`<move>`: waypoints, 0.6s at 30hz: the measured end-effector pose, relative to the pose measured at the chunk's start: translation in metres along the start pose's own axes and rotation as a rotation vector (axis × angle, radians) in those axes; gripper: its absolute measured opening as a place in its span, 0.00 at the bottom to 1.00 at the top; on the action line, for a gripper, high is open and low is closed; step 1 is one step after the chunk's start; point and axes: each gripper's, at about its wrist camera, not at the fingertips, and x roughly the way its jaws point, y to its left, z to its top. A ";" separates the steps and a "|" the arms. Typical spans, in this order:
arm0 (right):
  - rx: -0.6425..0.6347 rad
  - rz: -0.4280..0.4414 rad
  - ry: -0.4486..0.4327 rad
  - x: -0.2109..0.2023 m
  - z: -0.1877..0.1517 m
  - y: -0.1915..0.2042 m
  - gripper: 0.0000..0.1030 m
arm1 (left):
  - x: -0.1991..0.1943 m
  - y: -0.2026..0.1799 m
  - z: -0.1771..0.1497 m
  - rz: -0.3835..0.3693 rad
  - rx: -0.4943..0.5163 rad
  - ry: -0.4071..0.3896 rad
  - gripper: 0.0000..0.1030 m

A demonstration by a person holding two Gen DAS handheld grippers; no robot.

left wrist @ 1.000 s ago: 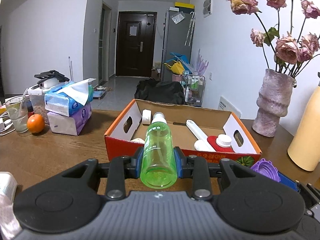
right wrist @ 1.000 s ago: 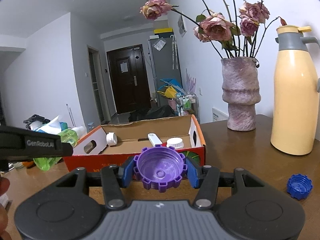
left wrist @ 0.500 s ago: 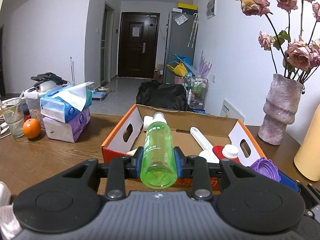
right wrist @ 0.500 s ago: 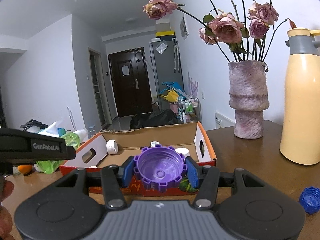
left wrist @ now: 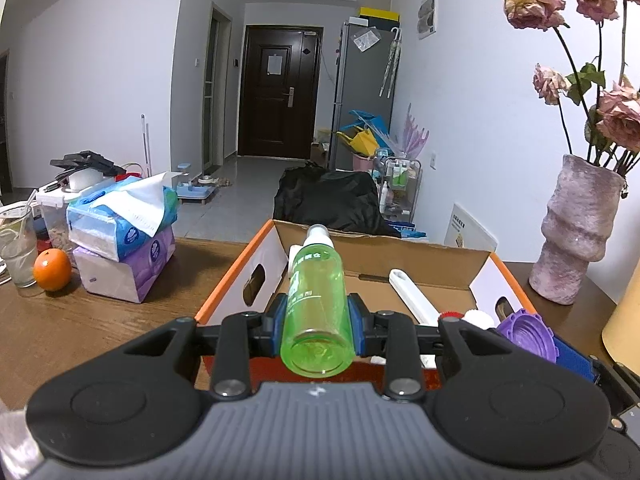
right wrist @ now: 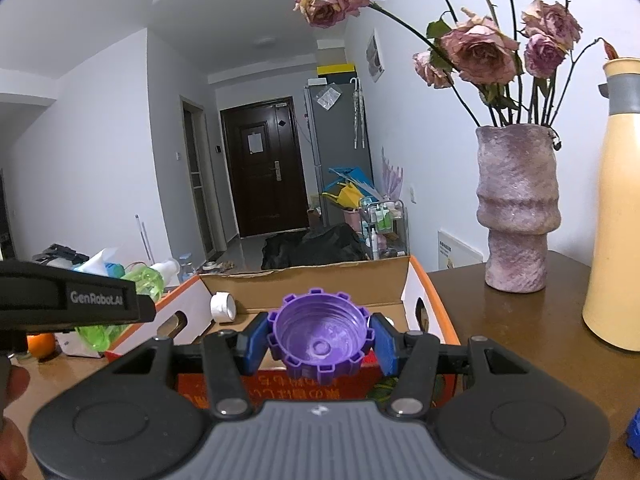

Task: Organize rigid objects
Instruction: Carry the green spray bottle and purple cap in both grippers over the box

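My left gripper (left wrist: pixel 317 322) is shut on a clear green bottle (left wrist: pixel 316 304) with a white cap, held lengthwise and pointing over the near edge of an orange-and-white cardboard box (left wrist: pixel 436 256). My right gripper (right wrist: pixel 321 340) is shut on a purple notched cap (right wrist: pixel 320 338), its hollow side facing the camera, just before the same box (right wrist: pixel 416 280). In the box lie a white tape roll (right wrist: pixel 222 307), a long white piece (left wrist: pixel 412 298) and a red-and-white cap (left wrist: pixel 474 317). The purple cap (left wrist: pixel 526 332) also shows at the right of the left wrist view.
On the brown table (left wrist: pixel 60 320) stand stacked tissue packs (left wrist: pixel 124 236), an orange (left wrist: pixel 52 275) and a glass (left wrist: pixel 18 254) at left. A rough pink vase (right wrist: pixel 516 208) of dried roses and a yellow thermos (right wrist: pixel 616 220) stand at right. A blue cap (right wrist: pixel 634 432) lies at the right edge.
Both grippers have moved forward toward the box, which now looks larger and closer. Each still grips its object as before.
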 end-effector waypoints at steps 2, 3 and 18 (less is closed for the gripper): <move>-0.004 0.001 -0.002 0.005 0.001 0.002 0.51 | 0.005 -0.001 0.003 0.001 0.002 -0.003 0.31; -0.005 0.001 -0.002 0.008 0.001 0.003 0.51 | 0.008 -0.001 0.004 0.001 0.002 -0.004 0.31; -0.033 0.005 -0.014 0.039 0.011 0.013 0.51 | 0.040 -0.001 0.019 -0.004 0.001 -0.023 0.31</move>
